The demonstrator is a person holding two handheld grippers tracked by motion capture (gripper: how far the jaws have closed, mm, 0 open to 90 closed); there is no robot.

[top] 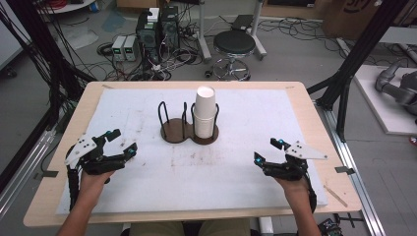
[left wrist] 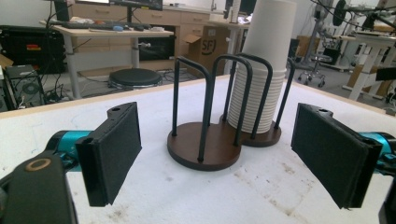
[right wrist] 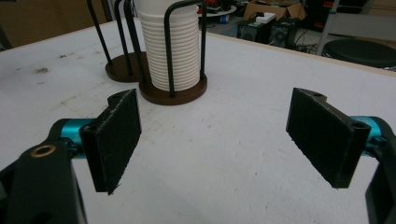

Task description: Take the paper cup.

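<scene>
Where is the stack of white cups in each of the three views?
High view: cup stack at table centre, in the holder's right ring.
Left gripper view: upper centre-right, behind the empty ring.
Right gripper view: upper centre-left.
Shared landmark: the brown holder base.

A: The cups [top: 204, 112] are plain white, ribbed with fine rim lines down the stack.

B: And the holder [top: 190, 132]?

A: Dark brown base, black wire hoops.

B: The mat [top: 147, 182] is white too, smudged with brownish marks; the table [top: 45, 196] edge is pale wood.

A: Both grippers, left [top: 118, 142] and right [top: 268, 151], are black with teal accents, matte black pads [left wrist: 112, 149] and pale grey plates.
</scene>
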